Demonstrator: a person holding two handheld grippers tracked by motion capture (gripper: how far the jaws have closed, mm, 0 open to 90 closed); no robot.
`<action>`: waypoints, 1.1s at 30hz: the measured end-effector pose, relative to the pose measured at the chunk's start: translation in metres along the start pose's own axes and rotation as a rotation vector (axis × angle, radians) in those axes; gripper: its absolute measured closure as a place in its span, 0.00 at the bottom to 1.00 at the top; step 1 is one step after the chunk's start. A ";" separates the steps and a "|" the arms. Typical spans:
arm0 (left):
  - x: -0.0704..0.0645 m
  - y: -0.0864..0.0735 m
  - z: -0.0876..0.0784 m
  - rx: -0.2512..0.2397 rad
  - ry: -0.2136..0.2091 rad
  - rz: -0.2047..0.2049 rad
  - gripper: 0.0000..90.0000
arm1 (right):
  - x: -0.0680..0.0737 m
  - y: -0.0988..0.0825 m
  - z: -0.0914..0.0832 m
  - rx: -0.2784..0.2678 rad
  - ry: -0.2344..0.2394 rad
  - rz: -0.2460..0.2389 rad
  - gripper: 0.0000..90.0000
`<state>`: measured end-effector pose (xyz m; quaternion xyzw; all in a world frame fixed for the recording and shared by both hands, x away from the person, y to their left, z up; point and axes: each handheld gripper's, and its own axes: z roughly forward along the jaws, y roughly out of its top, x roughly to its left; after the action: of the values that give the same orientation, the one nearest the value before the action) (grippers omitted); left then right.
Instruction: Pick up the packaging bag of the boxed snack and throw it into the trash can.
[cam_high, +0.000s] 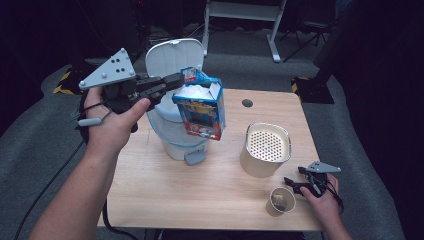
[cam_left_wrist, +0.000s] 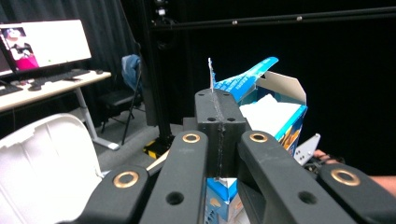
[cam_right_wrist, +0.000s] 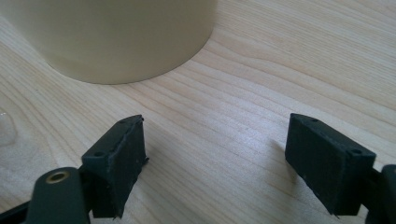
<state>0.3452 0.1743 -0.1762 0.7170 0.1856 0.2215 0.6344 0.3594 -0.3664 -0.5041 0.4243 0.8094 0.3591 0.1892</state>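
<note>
My left gripper (cam_high: 177, 80) is shut on the top flap of an open blue carton (cam_high: 201, 111) and holds it in the air over a white bin (cam_high: 172, 131) with its lid (cam_high: 175, 56) up. In the left gripper view the jaws pinch the thin blue flap (cam_left_wrist: 243, 77), and white material (cam_left_wrist: 268, 112) shows inside the carton (cam_left_wrist: 285, 126). My right gripper (cam_high: 295, 187) rests low at the table's front right, open, with bare wood between its fingertips (cam_right_wrist: 119, 158). A cream cylinder (cam_right_wrist: 112, 37) stands just beyond them.
The cream perforated container (cam_high: 265, 149) stands right of the bin on the wooden table (cam_high: 210, 200). A small paper cup (cam_high: 280, 201) with something inside sits by the right hand. A dark hole (cam_high: 247, 103) marks the table's far side. Desks stand behind.
</note>
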 end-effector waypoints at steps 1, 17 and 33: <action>0.000 0.000 0.000 0.000 0.000 0.000 1.00 | 0.000 0.000 0.000 0.000 0.000 0.000 0.23; 0.035 0.026 0.012 -0.025 0.164 -0.015 1.00 | 0.000 0.000 0.000 0.000 0.000 0.000 0.23; 0.057 0.007 0.029 0.018 0.225 -0.075 1.00 | 0.000 0.000 0.000 0.000 0.000 0.000 0.23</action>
<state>0.4088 0.1802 -0.1670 0.6860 0.2841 0.2750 0.6108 0.3594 -0.3664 -0.5041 0.4243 0.8094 0.3593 0.1891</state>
